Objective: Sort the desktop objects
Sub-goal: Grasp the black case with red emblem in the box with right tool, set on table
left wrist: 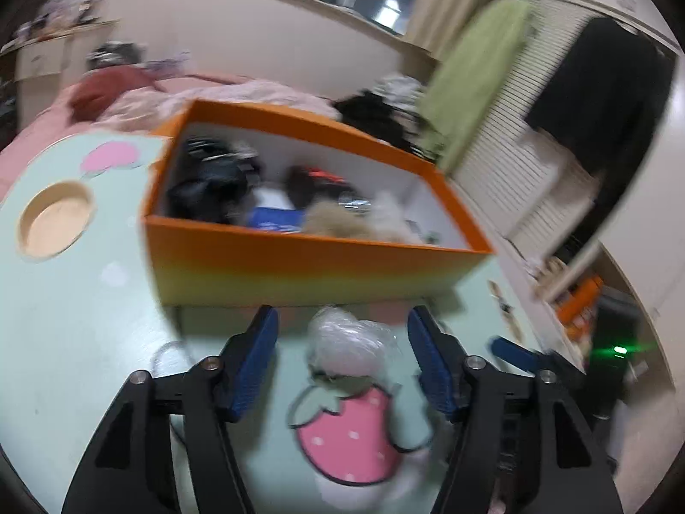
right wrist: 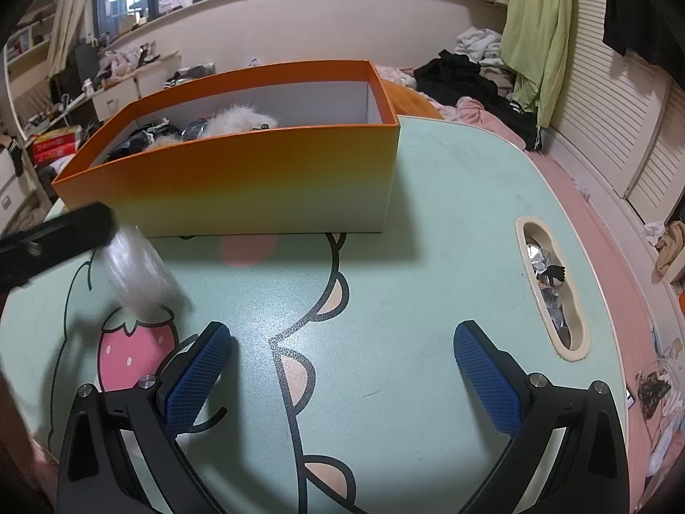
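Left hand-held gripper [left wrist: 342, 342] part open over the mint-green table [right wrist: 428, 214], with a crumpled clear plastic bag [left wrist: 351, 342] between its blue pads; blur hides whether they touch it. Right hand-held gripper [right wrist: 342, 351] spread wide, empty, above bare tabletop. Orange box [right wrist: 239, 171] of mixed items stands just behind the bag.

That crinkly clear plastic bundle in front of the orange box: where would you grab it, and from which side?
Across its bulging middle, I'd guess, coming from above and the near side, since the orange box blocks the far side. The clear plastic bundle looks soft and lumpy, without a handle. The left gripper already has open jaws either side of it.
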Available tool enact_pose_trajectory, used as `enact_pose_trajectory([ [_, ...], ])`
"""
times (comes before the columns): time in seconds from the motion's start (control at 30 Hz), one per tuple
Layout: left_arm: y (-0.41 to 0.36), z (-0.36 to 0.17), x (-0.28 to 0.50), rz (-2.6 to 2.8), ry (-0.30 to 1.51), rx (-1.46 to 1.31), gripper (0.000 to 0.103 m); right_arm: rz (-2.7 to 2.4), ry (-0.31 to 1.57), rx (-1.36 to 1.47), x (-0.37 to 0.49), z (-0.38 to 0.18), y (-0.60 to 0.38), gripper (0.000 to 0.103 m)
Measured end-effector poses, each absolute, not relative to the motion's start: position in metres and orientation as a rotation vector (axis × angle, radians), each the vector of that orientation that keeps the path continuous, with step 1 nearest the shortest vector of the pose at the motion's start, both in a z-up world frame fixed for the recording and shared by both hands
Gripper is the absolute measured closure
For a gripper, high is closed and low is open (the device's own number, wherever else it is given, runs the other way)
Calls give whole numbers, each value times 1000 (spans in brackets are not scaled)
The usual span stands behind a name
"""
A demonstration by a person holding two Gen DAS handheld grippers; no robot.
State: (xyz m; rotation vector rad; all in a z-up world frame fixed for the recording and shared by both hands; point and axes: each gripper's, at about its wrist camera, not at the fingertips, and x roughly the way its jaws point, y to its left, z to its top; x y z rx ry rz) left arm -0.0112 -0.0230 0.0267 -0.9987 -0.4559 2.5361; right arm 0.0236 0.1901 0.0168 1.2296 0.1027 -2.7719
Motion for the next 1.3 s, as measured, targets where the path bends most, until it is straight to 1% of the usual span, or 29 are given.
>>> enact_pose_trajectory([
  [0.07,-27,28,-6,2552,-431,-1018,39,-2770,103,1232,22,18,188,0],
  [0.13,-27,29,7,2554,-343,-1033,38,-2770,103,1232,21,18,187,0],
  [0.17,-27,31,15,2567,-297,-1030,33,-2770,103,1232,21,18,188,0],
  [0.2,-25,32,25,2589,-243,-1025,26,-2770,102,1231,21,18,190,0],
  [0.23,-22,32,33,2609,-200,-1018,23,-2770,102,1231,21,18,190,0],
  [0.3,-14,25,47,2650,-125,-1011,21,-2768,103,1232,21,19,190,0],
  [0.37,-13,12,42,2663,-119,-1105,21,-2771,104,1233,20,19,191,0],
  [0.43,-10,10,33,2714,-123,-1125,16,-2773,97,1236,20,19,192,0],
  [0.5,-9,6,30,2738,-65,-1153,12,-2775,74,1227,16,15,188,0],
  [0.53,-6,3,30,2735,-27,-1163,9,-2767,42,1211,17,17,192,2],
  [0.57,-1,-3,29,2729,39,-1187,0,-2757,-3,1186,17,18,199,4],
  [0.6,3,-6,30,2739,87,-1188,0,-2748,-46,1160,18,22,206,11],
  [0.63,4,-8,32,2728,89,-1173,0,-2744,-81,1139,19,28,213,19],
  [0.67,5,-9,33,2730,95,-1171,0,-2740,-108,1111,20,35,219,24],
  [0.73,5,-11,34,2728,97,-1168,0,-2713,-155,1052,17,57,224,38],
  [0.8,6,-11,34,2728,100,-1166,0,-2638,-178,1015,3,83,219,45],
  [0.83,5,-12,35,2729,100,-1163,0,-2600,-173,1011,-6,95,213,45],
  [0.93,8,-11,33,2726,101,-1167,0,-2503,-67,1055,-46,121,178,45],
  [1.0,10,-11,33,2727,104,-1167,0,-2490,48,1125,-81,122,145,44],
  [1.13,16,-9,33,2726,107,-1167,0,-2439,125,1319,-142,95,101,44],
  [1.27,18,-8,34,2722,109,-1162,0,-2465,346,1380,-155,67,79,44],
  [1.3,18,-7,35,2721,109,-1161,0,-2452,339,1400,-157,62,79,49],
])
